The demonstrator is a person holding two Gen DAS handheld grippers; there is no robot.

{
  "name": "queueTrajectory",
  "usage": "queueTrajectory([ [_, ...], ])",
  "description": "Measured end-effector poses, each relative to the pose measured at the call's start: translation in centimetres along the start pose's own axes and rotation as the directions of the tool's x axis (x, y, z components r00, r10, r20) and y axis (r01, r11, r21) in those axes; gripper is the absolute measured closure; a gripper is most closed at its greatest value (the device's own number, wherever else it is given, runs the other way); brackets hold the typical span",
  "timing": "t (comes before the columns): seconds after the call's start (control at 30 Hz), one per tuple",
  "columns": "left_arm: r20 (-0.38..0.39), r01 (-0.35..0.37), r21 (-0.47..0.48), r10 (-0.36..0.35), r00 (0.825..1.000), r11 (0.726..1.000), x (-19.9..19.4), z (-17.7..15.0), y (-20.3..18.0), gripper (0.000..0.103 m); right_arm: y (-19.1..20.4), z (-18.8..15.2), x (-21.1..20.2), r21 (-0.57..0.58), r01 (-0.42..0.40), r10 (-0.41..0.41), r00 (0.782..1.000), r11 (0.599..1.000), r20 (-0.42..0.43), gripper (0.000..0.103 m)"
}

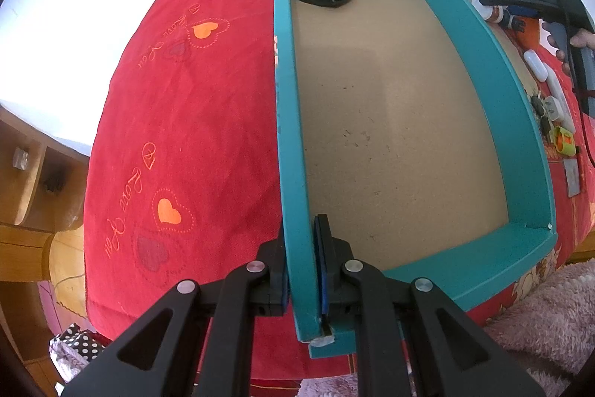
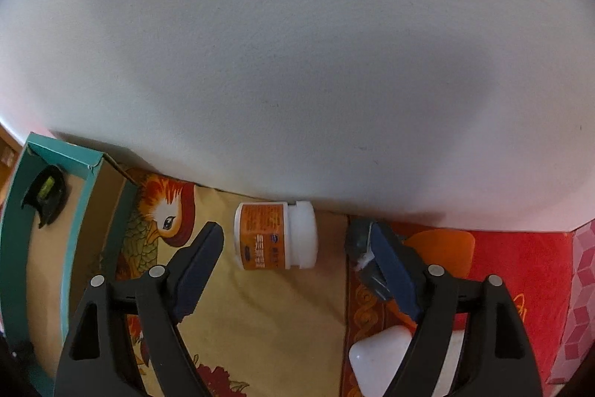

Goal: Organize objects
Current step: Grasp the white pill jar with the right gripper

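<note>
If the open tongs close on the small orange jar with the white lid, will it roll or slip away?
The jar lies on its side, so it may roll when nudged. The patterned cloth under it probably damps that. Its smooth plastic could slip unless the right tongs close squarely across the body.

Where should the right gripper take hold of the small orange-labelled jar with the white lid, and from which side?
Grip the orange-labelled jar across its labelled body, coming from above. It lies on its side, white lid pointing right, wall close behind.

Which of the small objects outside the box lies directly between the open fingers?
The orange-labelled jar with the white lid, on its side by the wall; the others sit further right.
</note>
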State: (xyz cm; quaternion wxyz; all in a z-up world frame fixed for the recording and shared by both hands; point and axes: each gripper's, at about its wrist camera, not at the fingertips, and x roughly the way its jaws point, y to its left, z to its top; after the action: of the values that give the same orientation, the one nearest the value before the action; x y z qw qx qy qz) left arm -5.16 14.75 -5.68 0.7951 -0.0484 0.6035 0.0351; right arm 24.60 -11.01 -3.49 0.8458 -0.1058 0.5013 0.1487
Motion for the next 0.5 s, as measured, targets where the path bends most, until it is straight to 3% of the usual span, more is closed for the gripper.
queueTrajectory([
  [0.13,0.0,0.0,0.0,0.0,1.0,1.0,0.0,0.0,0.0,0.093,1.5,0.4,0.6,-0.046,0.027,-0.027,1.0,0.999,-0.014,0.023],
  [0.2,0.0,0.0,-0.001,0.0,1.0,1.0,0.0,0.0,0.0,0.093,2.8,0.6,0.7,-0.048,0.004,-0.005,1.0,0.999,-0.019,0.051],
  [0.23,0.001,0.0,-0.001,0.0,1.0,1.0,0.0,0.0,0.0,0.093,3.4,0.6,0.8,-0.047,-0.001,0.0,1.0,0.999,-0.024,0.057],
  [0.4,0.002,0.004,0.003,-0.004,1.0,1.0,0.0,0.0,0.1,0.093,5.8,-0.5,0.1,-0.167,0.052,-0.053,0.999,0.985,-0.005,0.057],
  [0.5,0.001,0.007,-0.001,-0.007,1.0,1.0,0.0,0.0,0.2,0.093,7.8,-1.7,-0.8,-0.31,0.132,-0.127,0.991,0.941,0.036,0.057],
])
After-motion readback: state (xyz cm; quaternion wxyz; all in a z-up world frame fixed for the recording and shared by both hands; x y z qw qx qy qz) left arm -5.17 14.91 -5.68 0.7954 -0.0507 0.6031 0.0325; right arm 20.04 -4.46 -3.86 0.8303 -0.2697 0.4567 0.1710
